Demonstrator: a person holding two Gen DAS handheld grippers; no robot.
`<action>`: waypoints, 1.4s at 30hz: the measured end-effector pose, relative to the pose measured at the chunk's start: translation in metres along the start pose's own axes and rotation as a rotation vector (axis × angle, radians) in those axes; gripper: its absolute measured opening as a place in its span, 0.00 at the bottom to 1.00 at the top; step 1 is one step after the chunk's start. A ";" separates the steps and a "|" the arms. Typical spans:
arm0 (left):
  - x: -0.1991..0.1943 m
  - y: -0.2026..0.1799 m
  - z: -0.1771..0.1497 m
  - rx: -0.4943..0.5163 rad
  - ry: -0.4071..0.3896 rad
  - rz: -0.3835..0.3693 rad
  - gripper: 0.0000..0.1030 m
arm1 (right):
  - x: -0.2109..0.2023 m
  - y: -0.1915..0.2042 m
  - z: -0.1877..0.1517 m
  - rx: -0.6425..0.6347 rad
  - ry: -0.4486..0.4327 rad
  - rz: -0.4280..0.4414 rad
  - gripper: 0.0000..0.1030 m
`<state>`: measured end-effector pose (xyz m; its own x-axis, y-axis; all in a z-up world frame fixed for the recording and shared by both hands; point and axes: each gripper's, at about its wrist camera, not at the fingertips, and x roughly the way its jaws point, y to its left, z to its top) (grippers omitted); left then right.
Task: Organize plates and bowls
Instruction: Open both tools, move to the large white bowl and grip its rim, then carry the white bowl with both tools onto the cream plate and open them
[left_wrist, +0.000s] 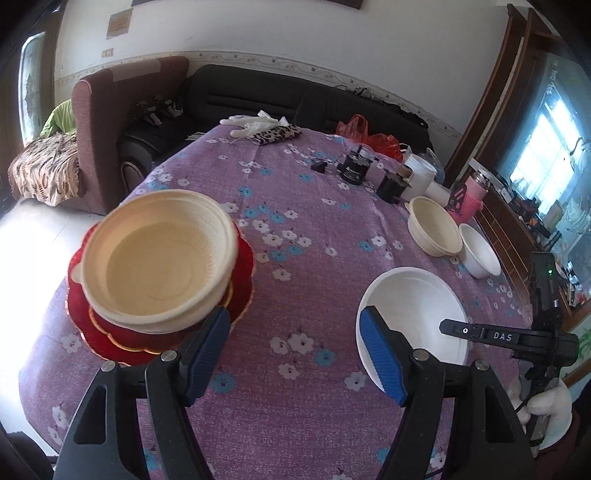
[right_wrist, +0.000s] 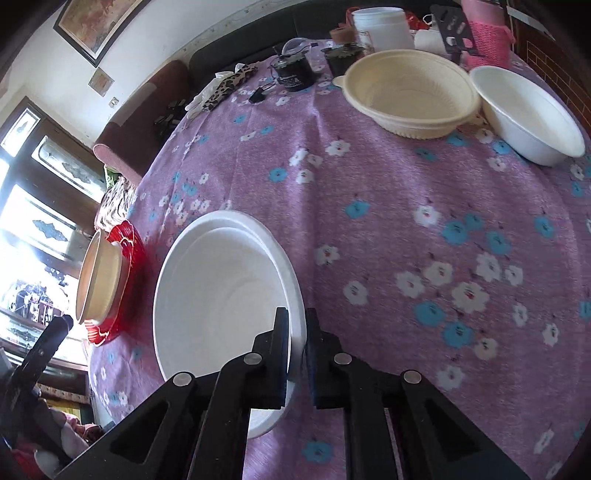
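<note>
A cream bowl (left_wrist: 155, 254) sits on stacked red plates (left_wrist: 110, 332) at the left of the purple flowered table; this stack also shows in the right wrist view (right_wrist: 122, 266). My left gripper (left_wrist: 295, 339) is open and empty, just in front of that stack. My right gripper (right_wrist: 297, 332) is shut on the rim of a large white bowl (right_wrist: 221, 288), which also shows in the left wrist view (left_wrist: 410, 310). A second cream bowl (right_wrist: 410, 92) and a small white bowl (right_wrist: 528, 114) stand at the far right.
Dark jars (right_wrist: 295, 70), a white tub (right_wrist: 380, 26), a pink bottle (left_wrist: 472, 192), a leopard-print pouch (left_wrist: 277, 133) and white gloves (left_wrist: 251, 122) lie along the table's far side. A sofa (left_wrist: 258, 96) and armchair stand behind the table.
</note>
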<state>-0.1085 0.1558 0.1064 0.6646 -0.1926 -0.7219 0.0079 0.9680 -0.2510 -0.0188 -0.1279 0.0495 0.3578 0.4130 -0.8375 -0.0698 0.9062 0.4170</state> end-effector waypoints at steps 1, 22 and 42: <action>0.007 -0.008 -0.002 0.011 0.021 -0.012 0.70 | -0.006 -0.008 -0.004 0.005 0.001 -0.004 0.09; 0.119 -0.091 -0.024 0.079 0.255 -0.024 0.70 | -0.028 -0.037 -0.050 0.065 -0.154 0.030 0.27; 0.066 -0.093 -0.031 0.152 0.119 -0.020 0.24 | -0.034 0.006 -0.060 -0.056 -0.206 0.028 0.23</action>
<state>-0.0881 0.0482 0.0617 0.5699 -0.2210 -0.7914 0.1386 0.9752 -0.1725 -0.0869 -0.1313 0.0593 0.5372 0.4160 -0.7338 -0.1320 0.9007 0.4139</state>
